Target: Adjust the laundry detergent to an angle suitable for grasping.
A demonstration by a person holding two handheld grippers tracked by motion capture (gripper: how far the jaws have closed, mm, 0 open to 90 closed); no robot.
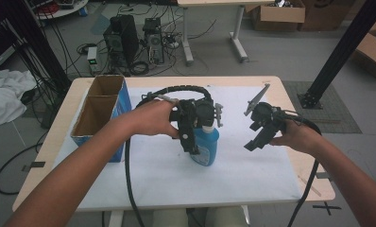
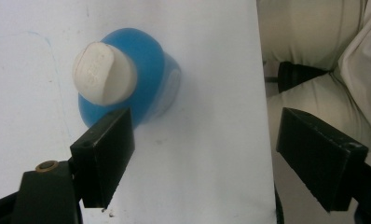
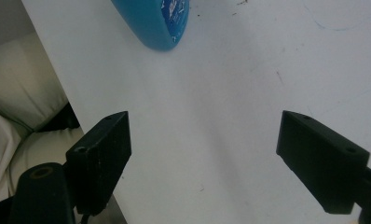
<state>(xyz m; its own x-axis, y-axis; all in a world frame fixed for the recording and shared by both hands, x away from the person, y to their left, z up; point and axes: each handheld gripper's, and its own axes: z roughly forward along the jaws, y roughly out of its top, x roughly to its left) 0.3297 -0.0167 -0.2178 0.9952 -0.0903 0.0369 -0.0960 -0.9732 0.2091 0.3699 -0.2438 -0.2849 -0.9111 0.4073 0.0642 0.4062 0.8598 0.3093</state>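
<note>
A blue bottle with a white cap stands upright on the white sheet near the table's middle. My left gripper hangs over it, pointing down, with its jaws wide apart. In the left gripper view the bottle and its cap lie just beyond the left jaw, not between the jaws, and the left gripper holds nothing. My right gripper hovers to the bottle's right. In the right gripper view the right gripper is open over bare sheet, and the bottle's body shows at the top.
An open cardboard box with a blue side stands at the table's left. The near table edge runs close below the grippers, with the person's legs behind it. Computers and cables sit on the floor beyond, and a black post stands at the right.
</note>
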